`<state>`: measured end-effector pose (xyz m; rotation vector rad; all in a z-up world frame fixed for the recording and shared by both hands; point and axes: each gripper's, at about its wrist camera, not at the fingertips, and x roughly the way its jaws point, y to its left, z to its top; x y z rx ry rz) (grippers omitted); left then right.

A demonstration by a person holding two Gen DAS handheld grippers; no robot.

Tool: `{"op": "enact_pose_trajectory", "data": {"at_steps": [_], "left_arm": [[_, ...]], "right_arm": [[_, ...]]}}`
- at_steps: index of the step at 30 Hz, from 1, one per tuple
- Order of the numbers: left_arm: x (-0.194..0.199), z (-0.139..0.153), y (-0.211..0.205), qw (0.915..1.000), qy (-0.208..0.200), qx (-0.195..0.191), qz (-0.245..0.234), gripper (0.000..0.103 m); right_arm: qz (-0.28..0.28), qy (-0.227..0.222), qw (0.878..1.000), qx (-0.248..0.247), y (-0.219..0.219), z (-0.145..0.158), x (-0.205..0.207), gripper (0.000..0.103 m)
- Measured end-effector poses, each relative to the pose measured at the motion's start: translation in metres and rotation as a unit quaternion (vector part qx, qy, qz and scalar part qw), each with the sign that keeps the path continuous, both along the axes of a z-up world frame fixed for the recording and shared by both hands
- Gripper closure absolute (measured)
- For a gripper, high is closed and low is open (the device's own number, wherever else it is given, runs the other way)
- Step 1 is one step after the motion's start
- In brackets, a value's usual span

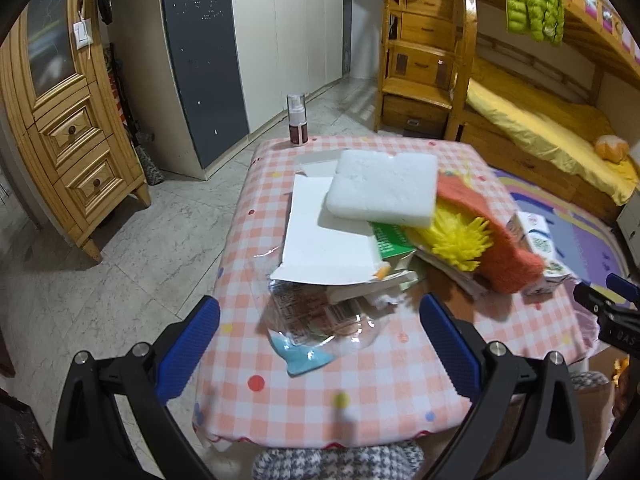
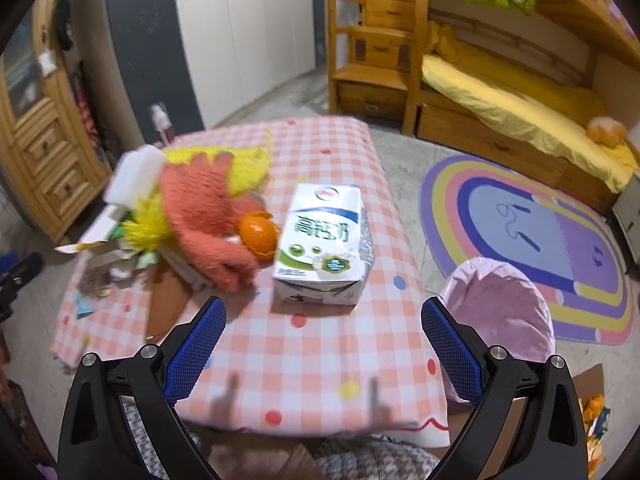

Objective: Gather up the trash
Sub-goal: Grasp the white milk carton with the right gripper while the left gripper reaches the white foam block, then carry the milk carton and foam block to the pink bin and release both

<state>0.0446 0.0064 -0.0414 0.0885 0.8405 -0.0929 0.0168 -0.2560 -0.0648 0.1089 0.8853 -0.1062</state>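
Both pairs of fingers stand spread wide and hold nothing; the left gripper [image 1: 320,344] hovers over the near edge of the pink checked table [image 1: 380,392], and directly between and just ahead of its fingers lies a crumpled clear plastic wrapper [image 1: 316,320], its long axis running away from them; the right gripper [image 2: 324,344] faces a white milk carton [image 2: 324,244] lying ahead, well apart. Only the right view shows the pink-lined bin [image 2: 500,304] beside its right finger [image 2: 452,352]; the left hand seems nearer the wrapper.
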Motion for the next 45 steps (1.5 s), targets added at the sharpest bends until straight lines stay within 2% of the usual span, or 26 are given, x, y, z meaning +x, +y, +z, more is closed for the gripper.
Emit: {"op": "enact_pose_trajectory", "data": {"at_steps": [5,13,15,16,18,25,29,33,35,37,39,41,45], "left_arm": [[0.015,-0.010,-0.007,0.9994,0.022,0.024,-0.010,0.006],[0.024,-0.012,-0.013,0.9994,0.021,0.009,-0.026,0.006],[0.024,-0.013,-0.014,0.9992,0.025,0.001,-0.031,0.006],[0.024,-0.013,-0.013,0.9991,0.026,-0.002,-0.033,0.006],[0.021,-0.012,-0.011,0.9990,0.026,-0.006,-0.035,0.006],[0.010,-0.005,0.005,0.9995,0.014,-0.011,-0.027,0.006],[0.015,0.002,0.008,0.9992,0.014,-0.023,-0.028,0.017],[0.030,0.023,-0.012,0.9980,-0.025,-0.023,-0.052,0.016],[0.040,0.024,-0.024,0.9977,-0.028,-0.012,-0.061,0.010],[0.050,0.022,-0.040,0.9970,-0.031,-0.009,-0.071,0.010],[0.060,0.014,-0.059,0.9960,-0.026,-0.001,-0.086,0.015],[0.068,0.004,-0.069,0.9955,-0.011,0.005,-0.094,0.029],[0.085,-0.014,-0.085,0.9955,0.005,0.010,-0.094,0.040]], "right_arm": [[0.006,0.012,1.000,-0.013,0.000,-0.019,0.022,0.009],[-0.013,0.035,0.999,0.001,-0.010,-0.045,0.050,0.010],[-0.009,0.036,0.999,0.012,-0.009,-0.047,0.053,0.015],[-0.005,0.037,0.999,0.014,-0.008,-0.047,0.053,0.029],[-0.008,0.034,0.999,0.013,-0.007,-0.044,0.051,0.029],[-0.013,-0.014,1.000,-0.008,-0.007,-0.013,0.019,0.031],[-0.011,-0.030,0.999,-0.005,-0.009,0.004,0.004,0.031],[-0.007,-0.043,0.999,-0.002,-0.010,0.016,-0.002,0.031],[-0.006,-0.049,0.999,-0.004,-0.008,0.022,-0.003,0.031],[-0.005,-0.053,0.999,-0.008,-0.007,0.025,-0.004,0.031],[-0.005,-0.053,0.999,-0.007,-0.008,0.025,-0.003,0.031],[-0.006,-0.051,0.999,-0.005,-0.010,0.023,-0.001,0.030],[-0.006,-0.046,0.999,-0.004,-0.012,0.021,0.001,0.030]]}}
